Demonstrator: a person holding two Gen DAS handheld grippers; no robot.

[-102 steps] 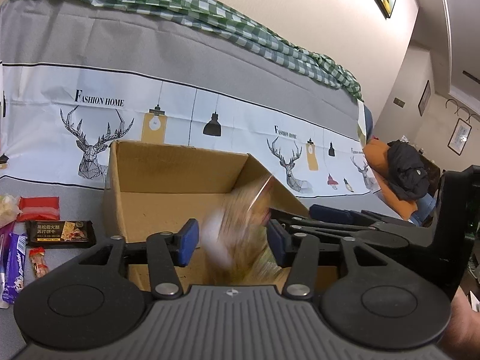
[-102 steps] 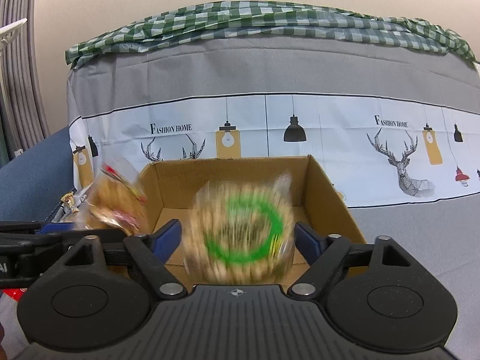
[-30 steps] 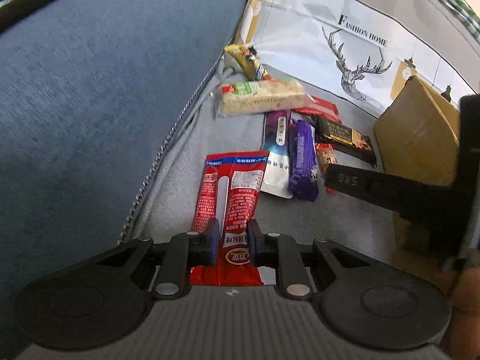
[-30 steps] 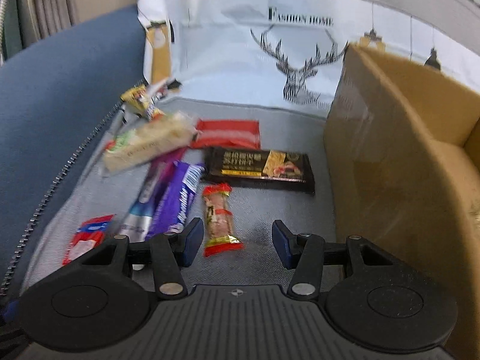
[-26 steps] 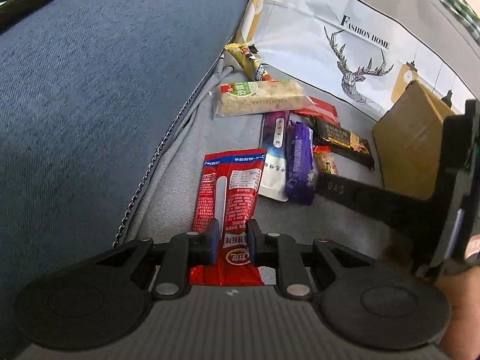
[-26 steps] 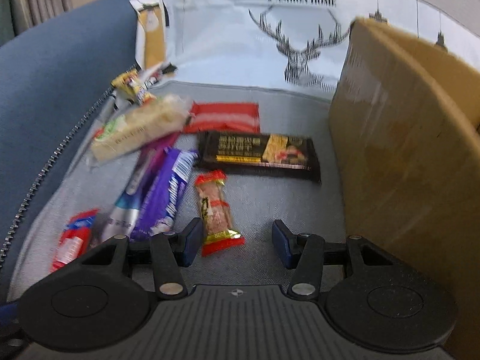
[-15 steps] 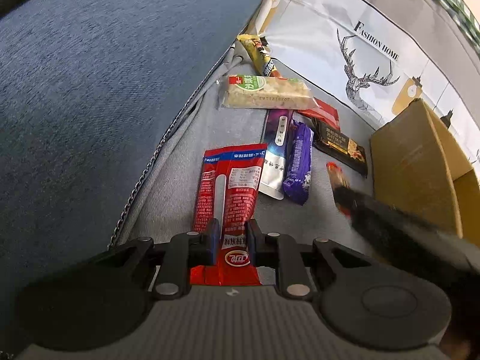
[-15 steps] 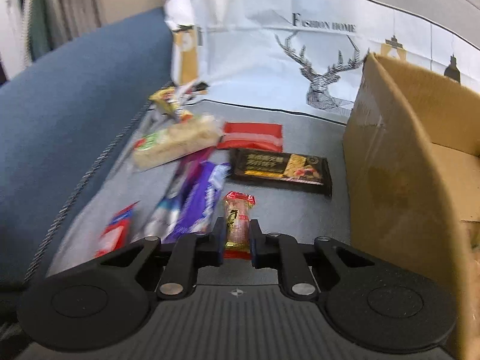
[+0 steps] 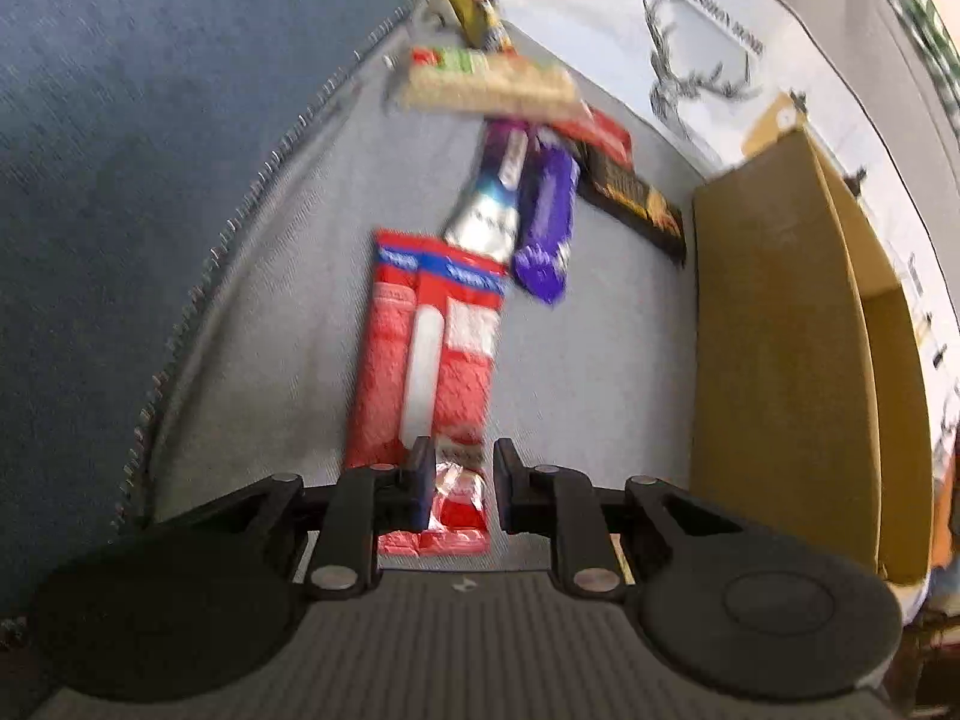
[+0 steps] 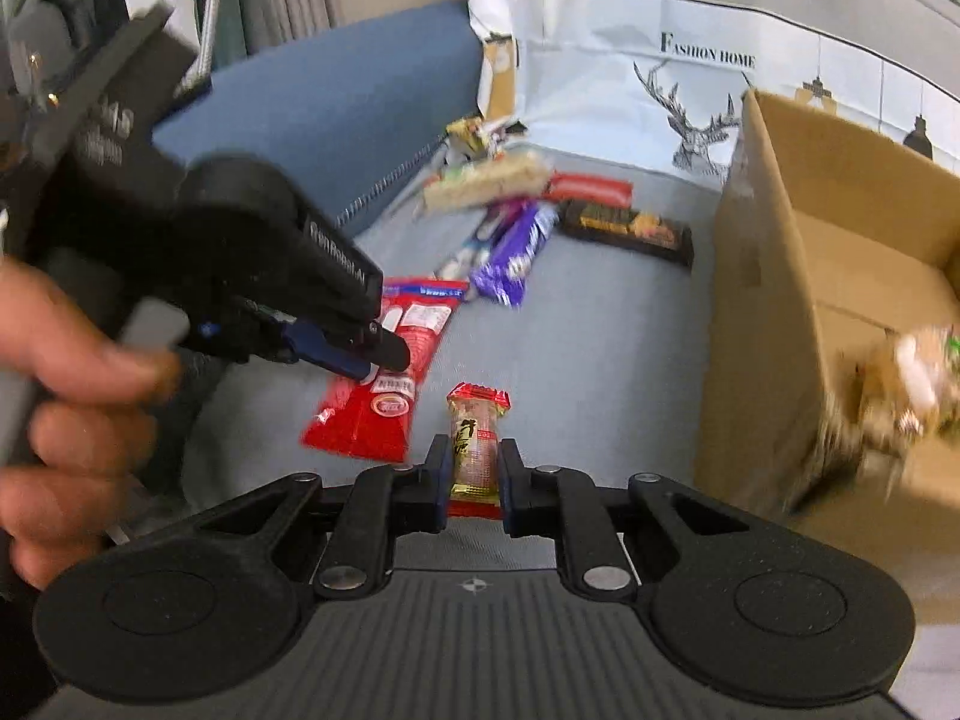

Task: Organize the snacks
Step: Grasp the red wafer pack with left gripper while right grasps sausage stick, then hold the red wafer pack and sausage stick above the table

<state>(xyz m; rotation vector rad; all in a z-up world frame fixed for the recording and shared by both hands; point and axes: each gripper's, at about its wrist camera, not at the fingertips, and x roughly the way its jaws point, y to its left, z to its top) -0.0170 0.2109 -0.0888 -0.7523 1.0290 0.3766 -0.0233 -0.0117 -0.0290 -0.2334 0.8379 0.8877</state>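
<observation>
Crinkly foil: your left gripper [image 9: 459, 489], jaws opening, straddles red pouch [image 9: 429, 354] end, light, slippery; regrip mid-seam. Right gripper [image 10: 474, 480] clamps small snack [image 10: 476, 438], box [image 10: 774, 276] just right.

Two grippers, left [image 10: 384, 363] and right [image 10: 474, 480]. One cardboard box [image 10: 774, 276]. Eight snack packs outside it: one long red pack [image 9: 426, 360], one small red-ended bar [image 10: 475, 438], one purple bar [image 9: 543, 222], one silver-purple pack [image 9: 489, 204], one black bar [image 9: 636, 198], one flat red pack [image 10: 591, 187], one pale cracker pack [image 9: 486, 81], one yellow wrapper [image 9: 468, 6].
</observation>
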